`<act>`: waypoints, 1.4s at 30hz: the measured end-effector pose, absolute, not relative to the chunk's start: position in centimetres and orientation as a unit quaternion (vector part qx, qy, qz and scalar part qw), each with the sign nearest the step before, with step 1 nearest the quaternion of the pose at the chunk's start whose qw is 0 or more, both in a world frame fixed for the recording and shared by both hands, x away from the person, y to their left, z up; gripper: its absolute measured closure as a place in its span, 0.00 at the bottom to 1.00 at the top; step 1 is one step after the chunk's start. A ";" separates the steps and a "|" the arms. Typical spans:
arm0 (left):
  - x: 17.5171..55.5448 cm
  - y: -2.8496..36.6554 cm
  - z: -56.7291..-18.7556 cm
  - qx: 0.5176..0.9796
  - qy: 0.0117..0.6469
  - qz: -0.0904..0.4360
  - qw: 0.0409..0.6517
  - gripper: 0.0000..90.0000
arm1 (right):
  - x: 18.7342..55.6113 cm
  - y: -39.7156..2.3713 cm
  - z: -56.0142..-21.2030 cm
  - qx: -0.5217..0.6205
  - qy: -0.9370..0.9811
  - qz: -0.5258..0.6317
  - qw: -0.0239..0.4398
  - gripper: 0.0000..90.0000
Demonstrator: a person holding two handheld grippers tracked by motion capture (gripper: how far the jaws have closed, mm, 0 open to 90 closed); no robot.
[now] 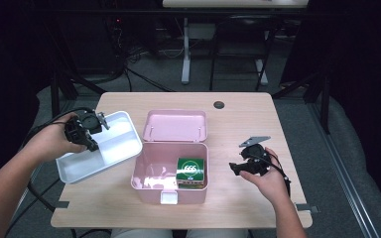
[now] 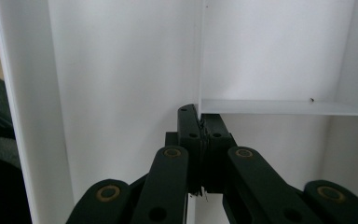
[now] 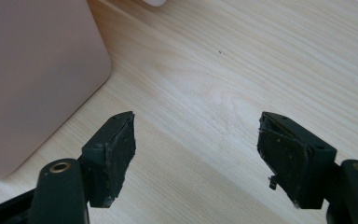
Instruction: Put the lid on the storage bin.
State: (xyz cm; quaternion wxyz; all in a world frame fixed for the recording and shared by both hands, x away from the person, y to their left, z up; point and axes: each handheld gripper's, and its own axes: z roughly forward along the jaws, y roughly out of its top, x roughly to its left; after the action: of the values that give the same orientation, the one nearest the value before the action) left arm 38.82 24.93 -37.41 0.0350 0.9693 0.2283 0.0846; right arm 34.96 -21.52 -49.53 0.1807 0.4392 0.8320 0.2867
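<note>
My left gripper has its jaws pressed together on a thin partition wall of the white divided tray; in the left gripper view the pads pinch that divider where it meets a cross wall. The tray sits tilted at the left side of the wooden table, its near left corner hanging past the table edge, its right corner just beside the pink storage box. The box stands open at the middle of the table, lid laid back on the far side, with a green carton inside at its right. My right gripper is held right of the box, jaws spread wide with nothing between them; in the right gripper view, bare wood shows between the pads and the pink box wall lies to the left.
</note>
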 end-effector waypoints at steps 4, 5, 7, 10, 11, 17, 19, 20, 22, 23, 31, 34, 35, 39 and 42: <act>38.9 23.7 -37.5 0.974 0.211 0.082 0.033 0.99 | 35.0 -21.5 -49.6 0.439 0.832 0.288 0.180 0.30; 38.9 23.3 -37.6 0.974 0.209 0.082 0.034 0.99 | 35.0 -21.6 -49.6 0.440 0.831 0.289 0.180 0.30; 39.0 22.7 -37.6 0.976 0.199 0.080 0.038 0.99 | 35.0 -21.6 -49.6 0.440 0.831 0.289 0.179 0.30; 39.0 21.6 -37.6 0.978 0.186 0.080 0.040 0.99 | 35.0 -21.6 -49.6 0.440 0.831 0.289 0.179 0.30; 39.0 21.2 -37.6 0.979 0.181 0.079 0.040 0.99 | 35.0 -21.6 -49.6 0.441 0.831 0.289 0.180 0.30; 38.8 19.2 -37.6 0.983 0.155 0.081 0.047 0.99 | 35.0 -21.6 -49.6 0.440 0.831 0.289 0.181 0.30; 38.7 18.5 -37.6 0.986 0.143 0.078 0.046 0.99 | 35.0 -21.6 -49.7 0.439 0.831 0.288 0.181 0.30; 38.7 18.2 -37.6 0.986 0.138 0.080 0.047 0.99 | 35.0 -21.6 -49.7 0.439 0.831 0.288 0.181 0.30; 38.6 17.4 -37.7 0.988 0.127 0.074 0.044 0.99 | 35.0 -21.6 -49.7 0.439 0.831 0.288 0.181 0.30; 38.5 16.9 -37.7 0.989 0.120 0.076 0.041 0.99 | 35.0 -21.6 -49.7 0.439 0.831 0.289 0.181 0.30; 38.1 13.9 -38.2 0.993 0.082 0.078 0.039 0.99 | 35.0 -21.6 -49.8 0.440 0.831 0.288 0.180 0.30; 38.0 12.8 -38.3 0.994 0.067 0.079 0.032 0.99 | 35.1 -21.6 -49.8 0.440 0.831 0.288 0.180 0.30; 38.0 12.6 -38.2 0.995 0.061 0.077 0.032 0.99 | 35.1 -21.6 -49.8 0.440 0.832 0.288 0.180 0.30; 38.0 11.6 -38.3 0.995 0.049 0.080 0.029 0.99 | 35.1 -21.7 -49.9 0.440 0.831 0.289 0.179 0.30; 37.9 11.2 -38.3 0.995 0.045 0.081 0.028 0.99 | 35.1 -21.8 -49.9 0.441 0.830 0.289 0.179 0.30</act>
State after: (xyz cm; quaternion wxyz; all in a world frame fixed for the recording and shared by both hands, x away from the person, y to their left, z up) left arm 37.86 11.22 -38.29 0.0283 0.9953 0.0448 0.0808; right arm 35.08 -21.77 -49.89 0.1788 0.4413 0.8305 0.2891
